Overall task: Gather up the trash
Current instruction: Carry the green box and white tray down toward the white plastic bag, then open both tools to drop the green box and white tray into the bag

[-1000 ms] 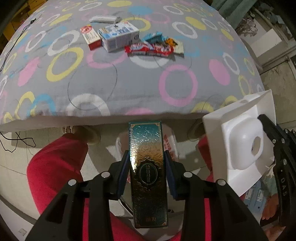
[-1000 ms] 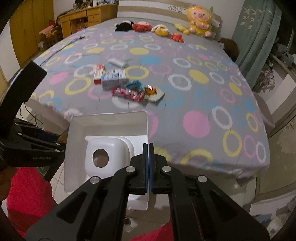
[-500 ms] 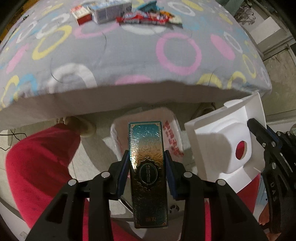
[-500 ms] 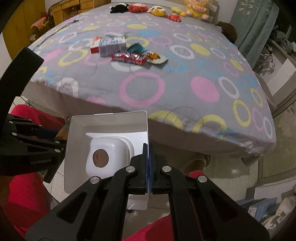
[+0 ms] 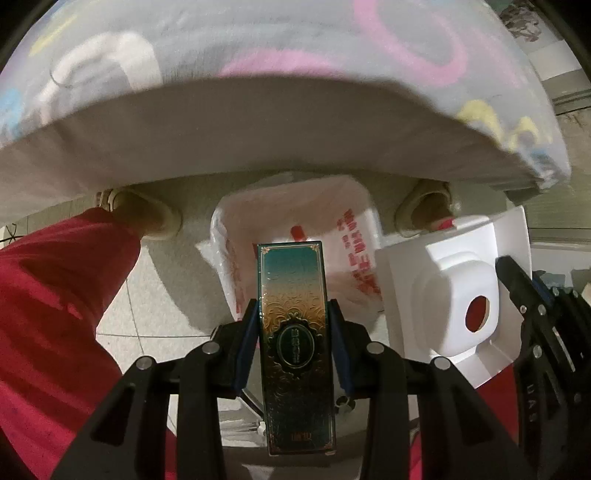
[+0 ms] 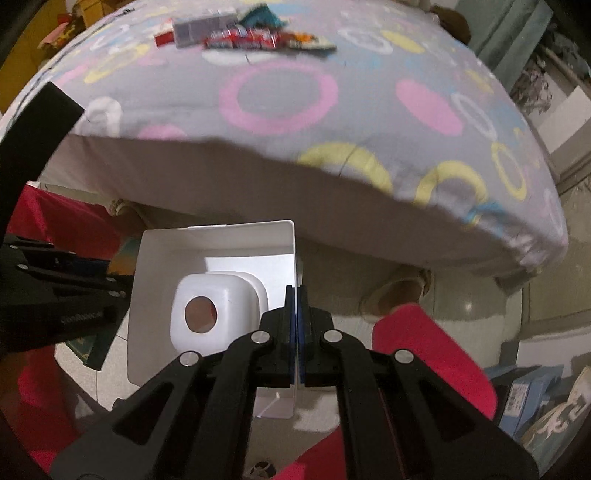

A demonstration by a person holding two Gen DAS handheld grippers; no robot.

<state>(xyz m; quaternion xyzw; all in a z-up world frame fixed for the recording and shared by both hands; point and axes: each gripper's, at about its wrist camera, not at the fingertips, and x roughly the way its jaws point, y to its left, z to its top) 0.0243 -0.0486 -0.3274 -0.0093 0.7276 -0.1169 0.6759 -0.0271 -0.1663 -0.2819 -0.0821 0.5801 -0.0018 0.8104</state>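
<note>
Teal-gold box clamped upright between left gripper pads, directly above white plastic bag on floor by bed edge. White moulded tray pinched by one wall in right gripper, jaws shut tight on thin edge. Left view alone shows bag, open mouth, red print. Right view alone shows bed top: wrappers and cartons lying near far edge. Red trouser legs, pale shoes both sides of bag.
</note>
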